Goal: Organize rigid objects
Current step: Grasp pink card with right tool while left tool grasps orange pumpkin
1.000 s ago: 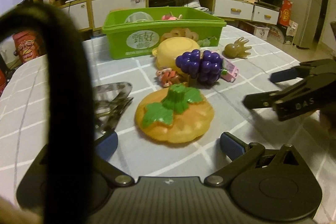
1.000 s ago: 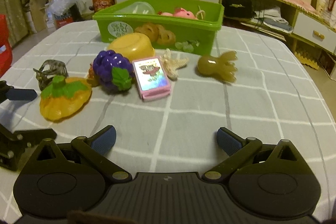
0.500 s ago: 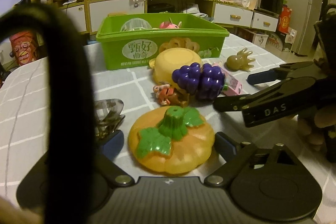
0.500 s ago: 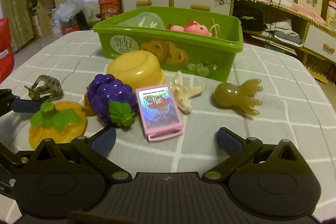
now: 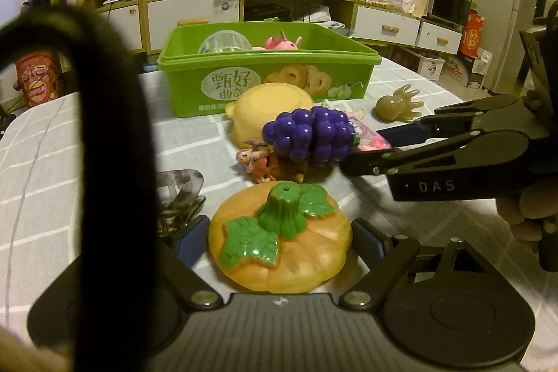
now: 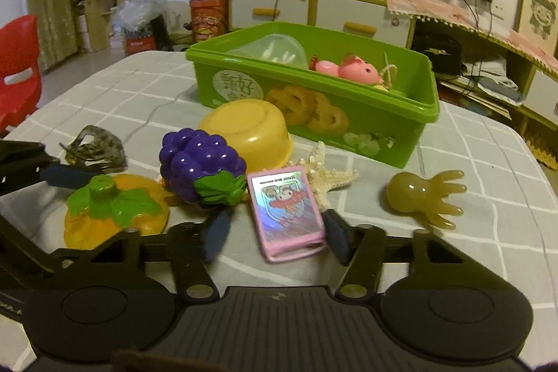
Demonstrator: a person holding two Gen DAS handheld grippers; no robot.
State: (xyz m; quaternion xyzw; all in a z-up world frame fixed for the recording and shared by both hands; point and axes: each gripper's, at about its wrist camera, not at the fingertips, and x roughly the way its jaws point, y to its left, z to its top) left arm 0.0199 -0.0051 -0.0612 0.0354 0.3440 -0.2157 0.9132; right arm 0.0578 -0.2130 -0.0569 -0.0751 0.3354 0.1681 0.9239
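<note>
Two tools work my grey checked bench: my left tool [image 5: 280, 241], just closing, pinches the orange plastic pumpkin [image 5: 279, 243] at the near edge, while my right tool [image 6: 275, 232], also closing, flanks the pink toy phone [image 6: 286, 215], contact unclear.

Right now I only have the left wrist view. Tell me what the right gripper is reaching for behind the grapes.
Observer: A pink toy phone lies flat on the table between the fingers of the right gripper. The jaws have just been closing, and the pad on the side of the grapes is not yet on it.
Operator: Say what sits past the phone.
Observer: A starfish, right behind the phone's far corner.
</note>
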